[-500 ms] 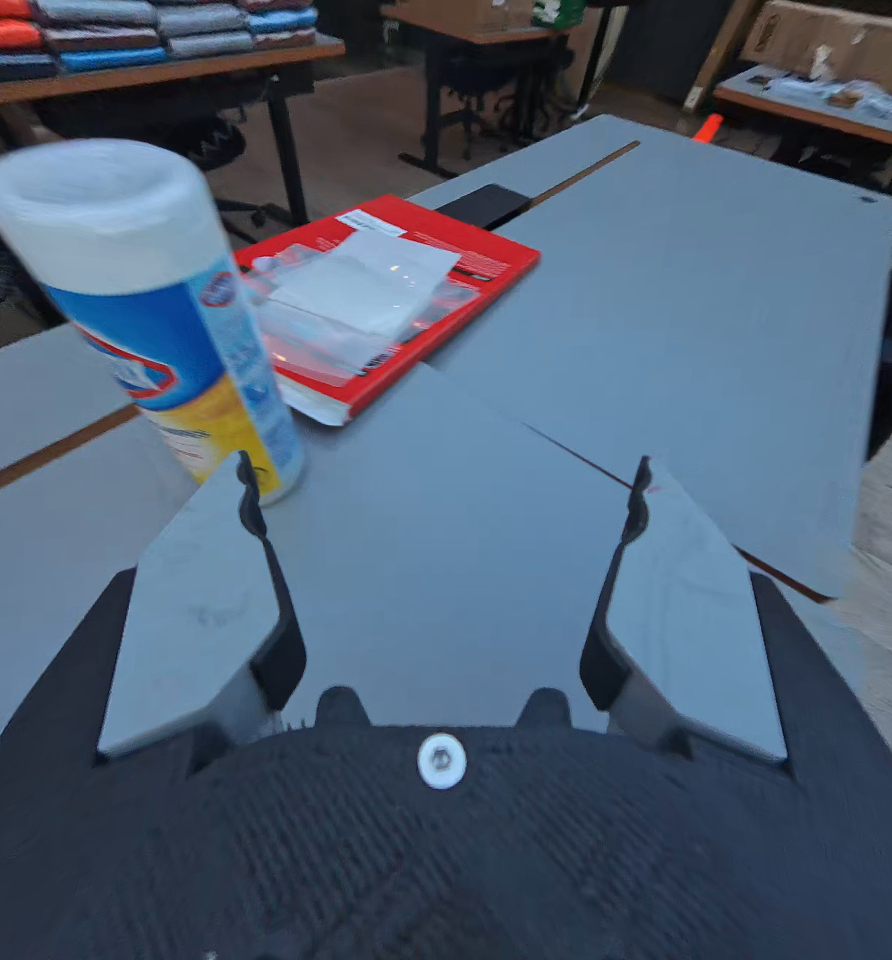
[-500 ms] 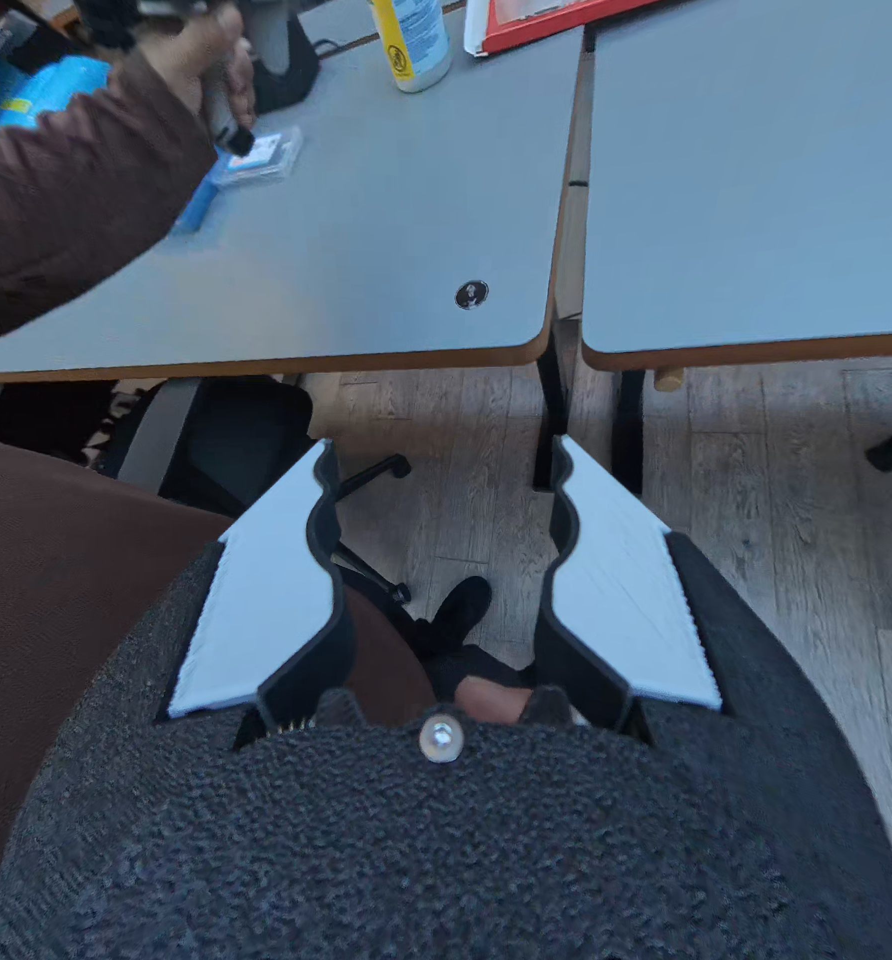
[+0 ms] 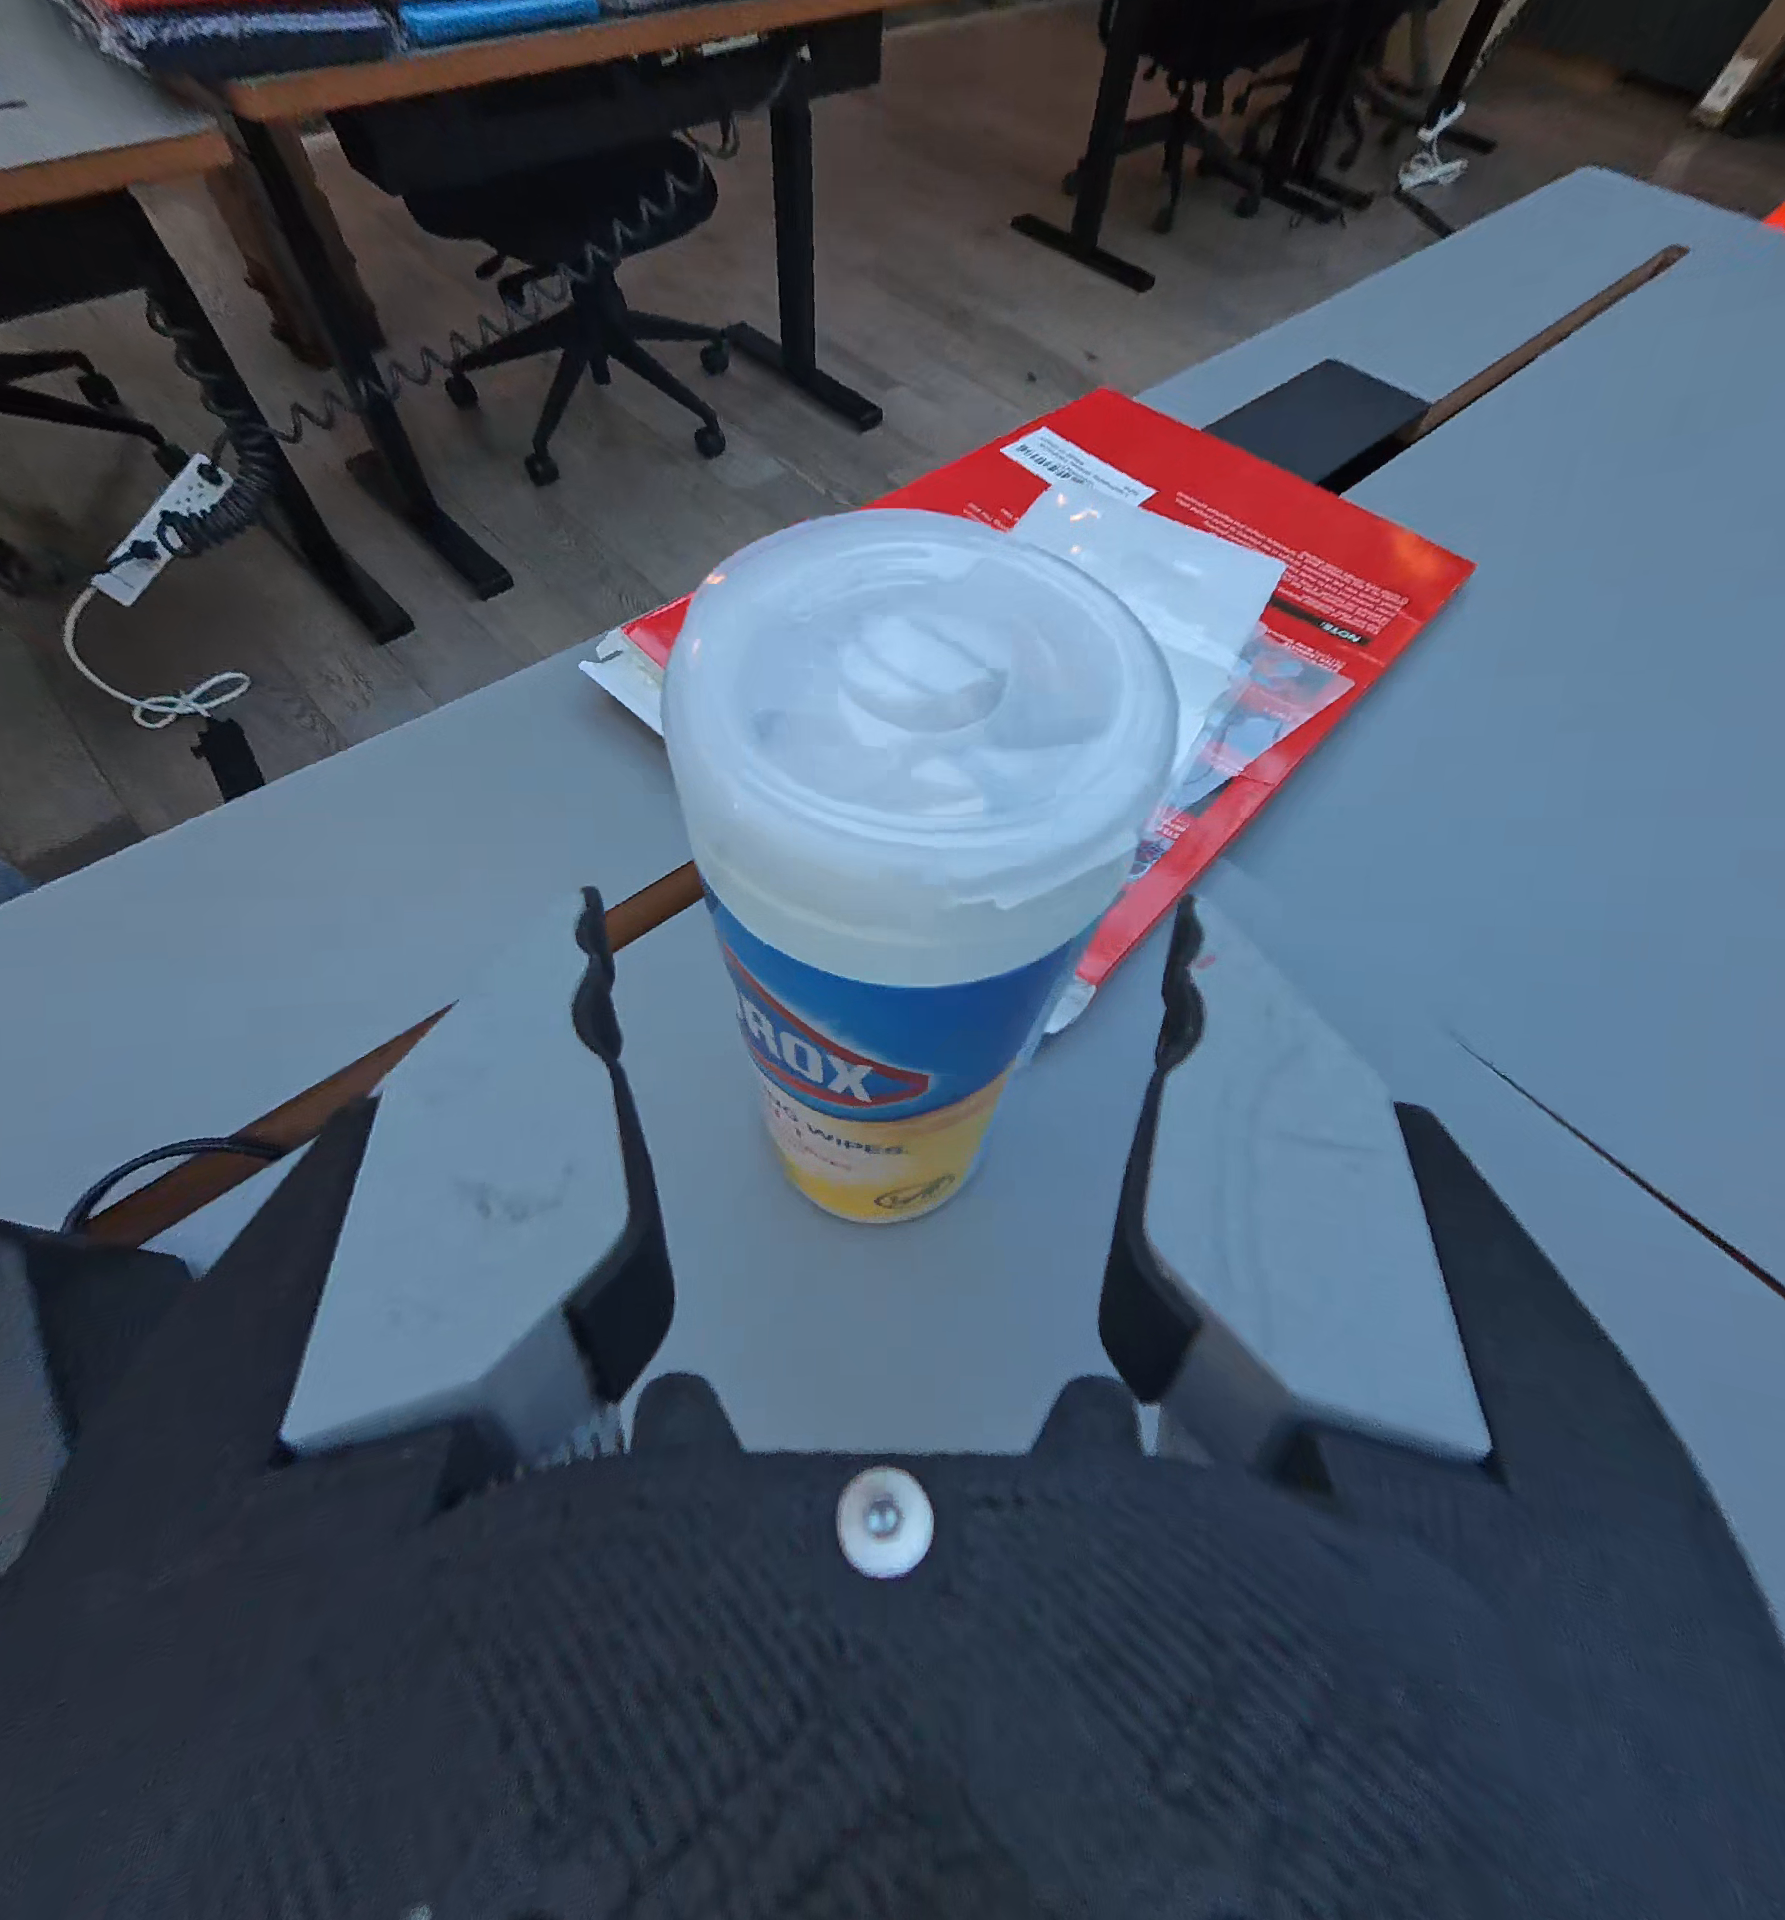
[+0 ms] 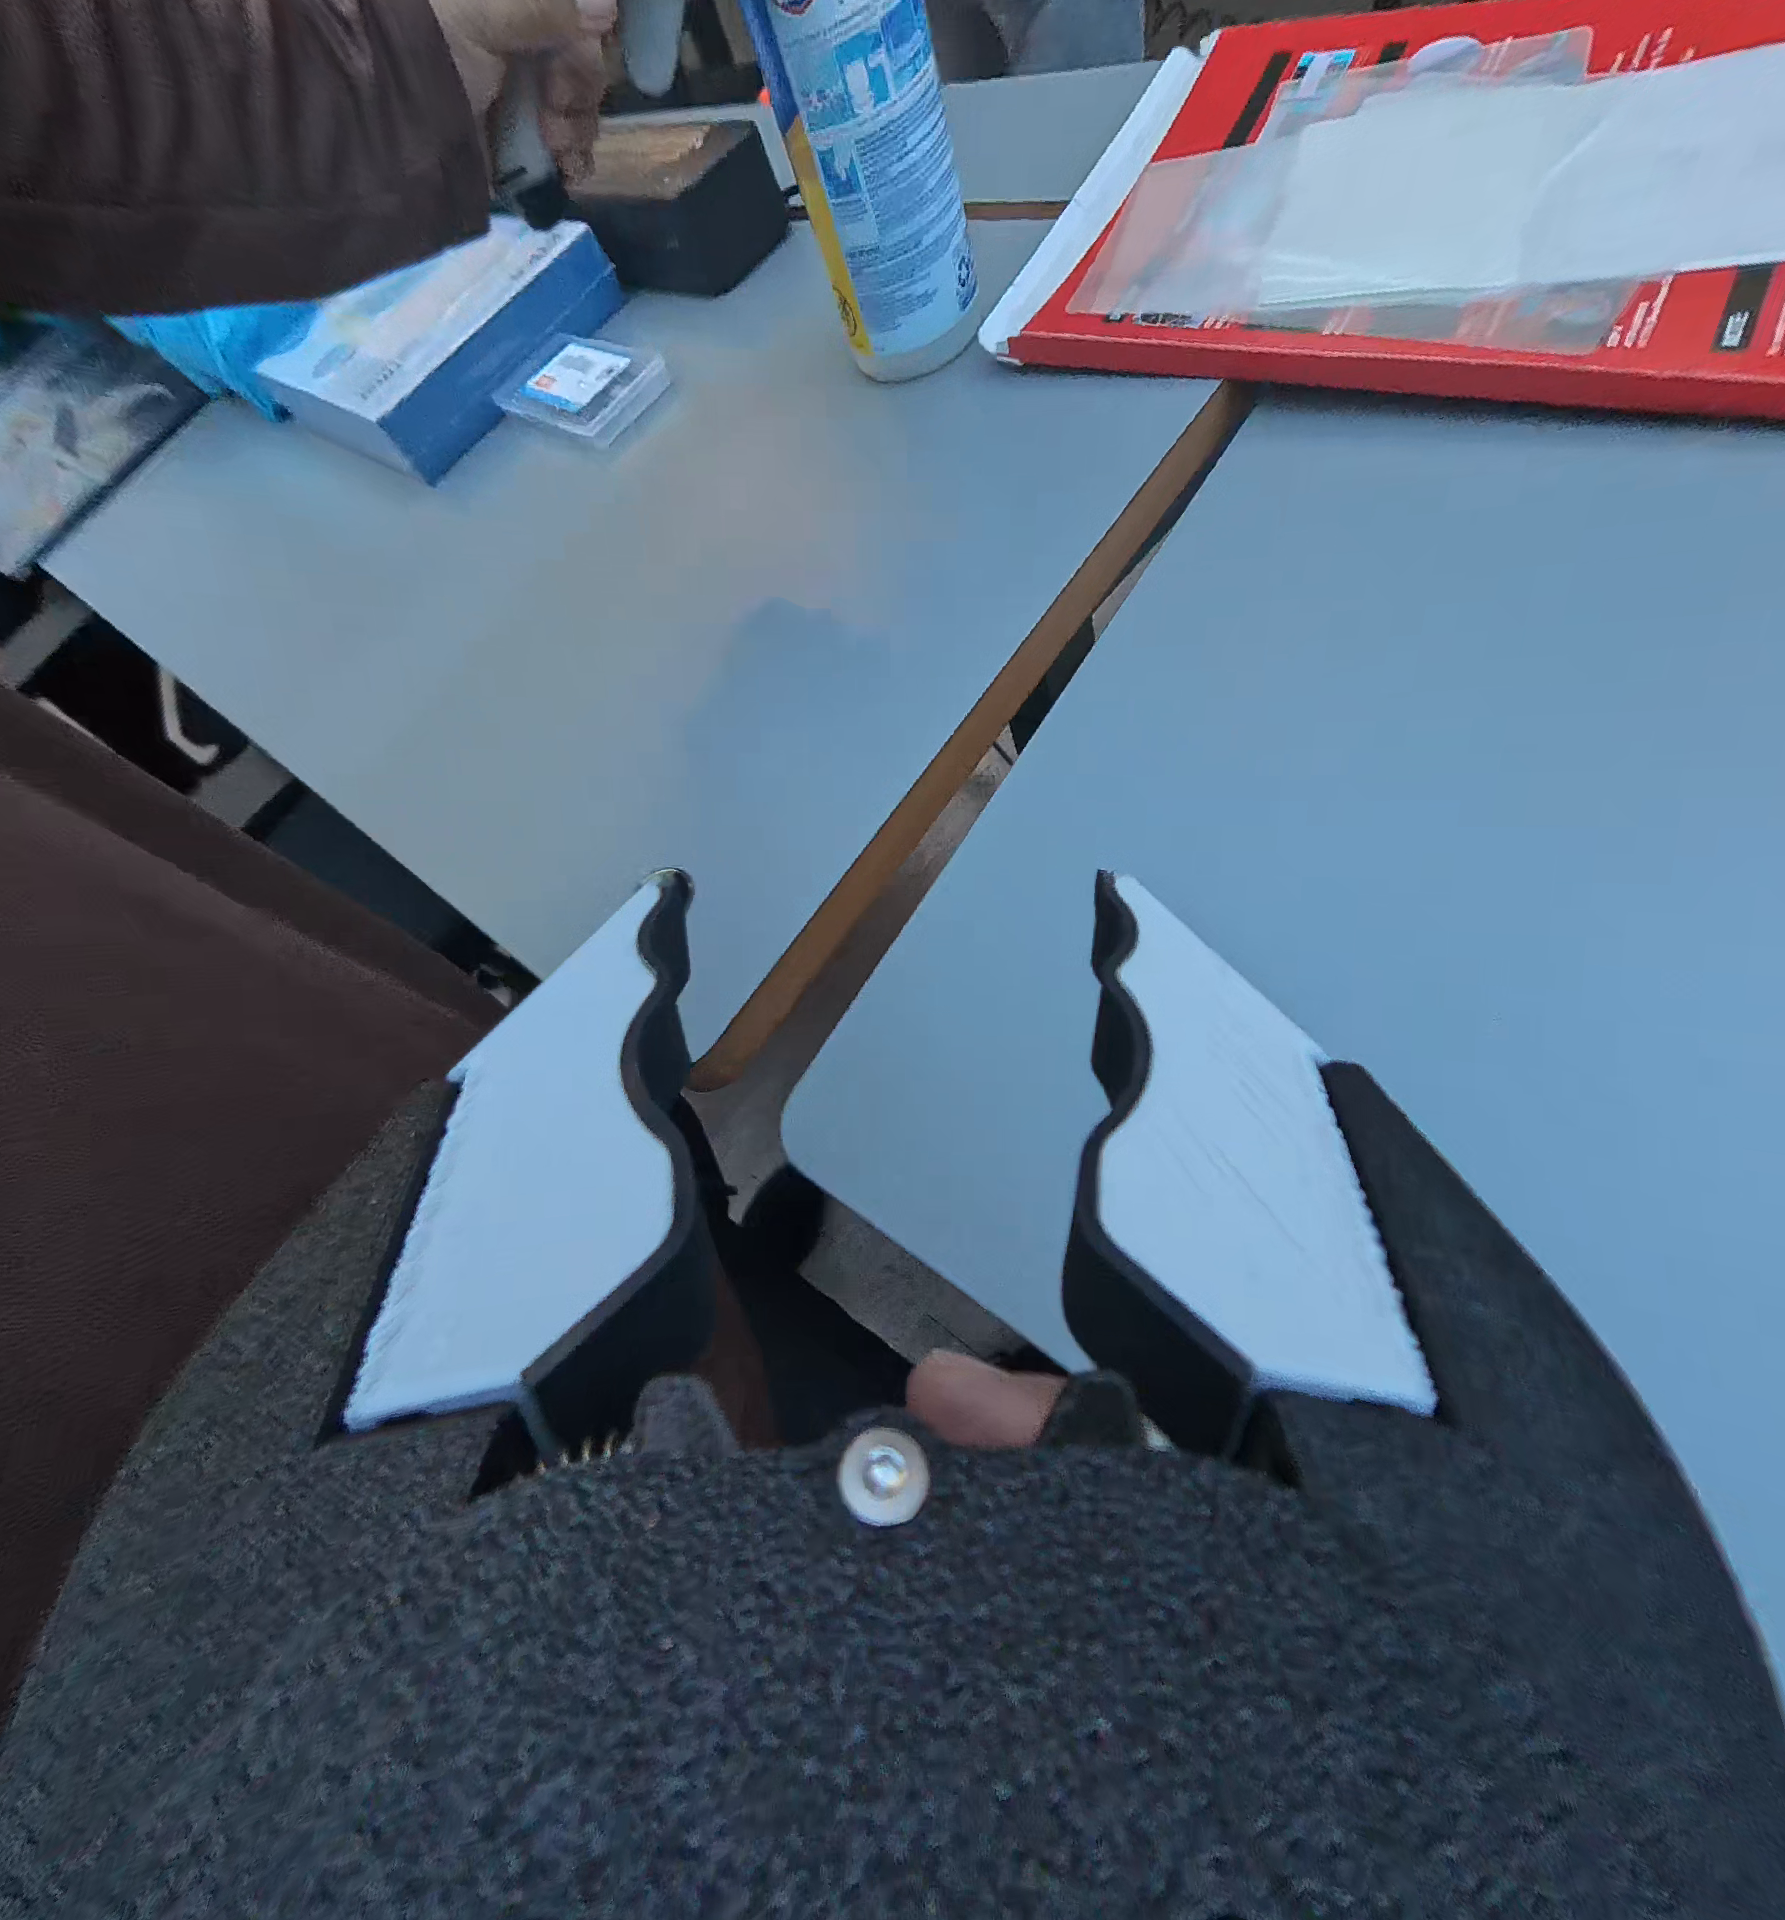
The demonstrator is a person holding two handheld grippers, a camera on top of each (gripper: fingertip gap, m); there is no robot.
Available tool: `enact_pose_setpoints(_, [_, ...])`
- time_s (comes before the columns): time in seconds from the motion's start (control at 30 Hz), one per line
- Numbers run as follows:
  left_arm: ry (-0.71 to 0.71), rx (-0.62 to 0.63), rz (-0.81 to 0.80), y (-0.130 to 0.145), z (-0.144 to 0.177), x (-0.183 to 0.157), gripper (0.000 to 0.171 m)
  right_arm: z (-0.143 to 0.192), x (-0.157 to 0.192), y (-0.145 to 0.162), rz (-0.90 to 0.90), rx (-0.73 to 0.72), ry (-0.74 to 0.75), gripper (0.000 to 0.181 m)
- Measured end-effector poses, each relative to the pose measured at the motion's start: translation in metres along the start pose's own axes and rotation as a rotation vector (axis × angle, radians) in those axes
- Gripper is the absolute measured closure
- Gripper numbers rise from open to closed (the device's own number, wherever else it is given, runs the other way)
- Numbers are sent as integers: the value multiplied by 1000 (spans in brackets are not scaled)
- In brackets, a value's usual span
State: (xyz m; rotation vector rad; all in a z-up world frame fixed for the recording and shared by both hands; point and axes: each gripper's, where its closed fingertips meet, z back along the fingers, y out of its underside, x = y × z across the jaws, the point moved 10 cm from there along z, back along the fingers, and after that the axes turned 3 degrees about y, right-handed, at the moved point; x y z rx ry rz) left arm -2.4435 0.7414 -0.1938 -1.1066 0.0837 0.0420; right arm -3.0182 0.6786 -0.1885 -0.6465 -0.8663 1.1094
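between the spread fingers of the left gripper (image 3: pixel 883 914) stands a wipes canister (image 3: pixel 893 935) on the grey table (image 3: pixel 296 883), apparently untouched; smooth, light, best held mid-body. right gripper (image 4: pixel 888 883) gapes empty.

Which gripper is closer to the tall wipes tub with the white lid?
Left. The left gripper is open right at the wipes tub, one finger on each side. The right gripper is open over the near table edge, well short of the tub.
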Motion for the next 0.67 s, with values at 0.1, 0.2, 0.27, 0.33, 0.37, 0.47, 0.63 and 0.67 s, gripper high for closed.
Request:
enact_pose_setpoints(0.1, [23, -1, -3, 12, 9, -9, 70, -23, -10, -27, 88, 27, -24, 104])
enact_pose_setpoints(0.2, [50, -67, -78, 19, 25, -20, 75, -60, 0, -59, 146, 11, -85, 102])
enact_pose_setpoints(0.27, [80, -84, -89, 25, 34, -24, 75, -93, 15, -88, 201, 3, -118, 98])
enact_pose_setpoints(0.33, [92, -89, -95, 31, 43, -29, 80, -132, 36, -124, 261, -3, -136, 94])
enact_pose_setpoints(0.37, [89, -76, -105, 36, 47, -33, 78, -154, 47, -146, 296, -1, -140, 91])
enact_pose_setpoints(0.47, [-90, 53, -111, 56, 59, -37, 97, -231, 75, -216, 437, 10, -90, 84])
enact_pose_setpoints(0.63, [-87, 109, -94, 87, 74, -61, 91, -379, 87, -302, 565, 253, -5, 60])
enact_pose_setpoints(0.67, [-65, 105, -93, 92, 77, -65, 91, -401, 86, -305, 619, 356, 9, 58])
